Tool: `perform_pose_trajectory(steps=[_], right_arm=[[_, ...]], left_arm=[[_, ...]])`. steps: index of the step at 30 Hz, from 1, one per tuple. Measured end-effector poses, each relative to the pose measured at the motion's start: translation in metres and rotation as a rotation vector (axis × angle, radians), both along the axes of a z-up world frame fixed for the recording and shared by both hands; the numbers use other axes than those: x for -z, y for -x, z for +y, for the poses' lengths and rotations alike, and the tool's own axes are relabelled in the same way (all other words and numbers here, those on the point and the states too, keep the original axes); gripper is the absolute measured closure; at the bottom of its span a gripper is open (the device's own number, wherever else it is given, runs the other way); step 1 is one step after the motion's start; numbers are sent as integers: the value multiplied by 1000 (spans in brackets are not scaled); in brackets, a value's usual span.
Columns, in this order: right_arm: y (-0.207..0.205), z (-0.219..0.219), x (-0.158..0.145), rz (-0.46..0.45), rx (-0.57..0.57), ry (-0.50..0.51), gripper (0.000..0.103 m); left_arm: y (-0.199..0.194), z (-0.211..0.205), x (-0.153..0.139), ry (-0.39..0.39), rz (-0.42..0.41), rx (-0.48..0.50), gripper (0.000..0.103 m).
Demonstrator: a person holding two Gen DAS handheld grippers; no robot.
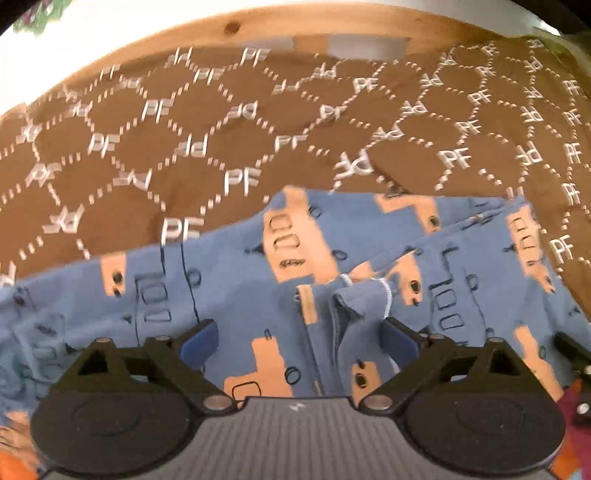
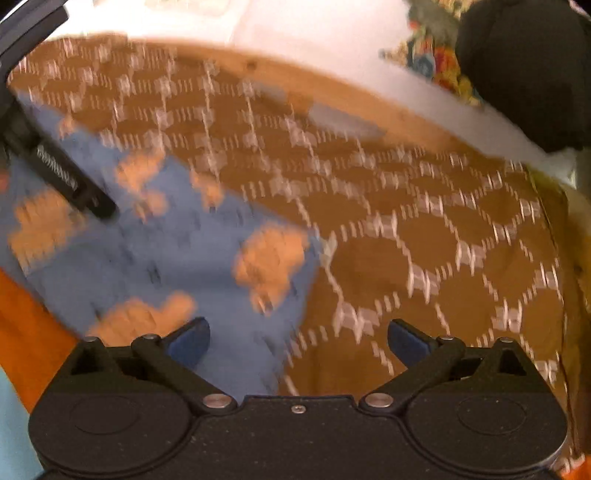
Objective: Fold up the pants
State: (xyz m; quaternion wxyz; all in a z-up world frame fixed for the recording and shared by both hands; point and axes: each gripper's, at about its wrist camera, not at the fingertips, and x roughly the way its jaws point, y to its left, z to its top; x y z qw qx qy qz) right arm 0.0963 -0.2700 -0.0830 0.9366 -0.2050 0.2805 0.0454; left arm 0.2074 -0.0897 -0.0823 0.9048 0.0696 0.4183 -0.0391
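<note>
Both claws are spread wide with nothing between their blue pads. The left claw (image 1: 300, 334) hangs low over the pants (image 1: 236, 295), and the right claw (image 2: 298, 338) sits above the garment's edge, where blue cloth meets the brown patterned tablecloth (image 2: 424, 258).

The step in hand looks like choosing grip points for a fold. To do it well, the left claw should probably close on a single clean edge rather than on the bunched ridge in the lower middle of the left wrist view, where a small flap (image 1: 364, 295) with white stitching stands up. That lump is best smoothed first, or the fold will trap it. The right claw should take the matching edge so the cloth lifts evenly. The right wrist view is heavily blurred, so its exact aim over the hem cannot be judged.

The pants are soft blue fabric printed with orange blocks and thin black outline drawings. They lie across the lower half of both views on the table, rumpled at the lower left of the left wrist view and creased diagonally toward the right. A wooden table edge (image 1: 229, 29) shows along the top.
</note>
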Motion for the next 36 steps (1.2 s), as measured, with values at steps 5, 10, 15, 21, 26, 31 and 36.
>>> perform_pose_trajectory(steps=[5, 10, 15, 21, 26, 31, 36], right_arm=[[10, -22, -15, -97, 92, -28, 1], [-4, -7, -19, -283, 26, -1, 1], [-46, 21, -1, -254, -73, 175, 1], [-46, -3, -4, -252, 8, 160, 1], [-13, 8, -18, -241, -90, 121, 1], [0, 37, 11, -74, -202, 176, 1], [7, 42, 13, -160, -188, 190, 1]], left_arm=[[7, 22, 1, 91, -4, -92, 1], [14, 12, -16, 68, -110, -108, 1], [-3, 2, -1, -17, -49, -127, 0], [7, 22, -1, 74, -26, -184, 0], [37, 11, -15, 98, -41, -158, 0], [55, 4, 8, 27, 26, -101, 0], [58, 22, -2, 103, 21, -128, 0]])
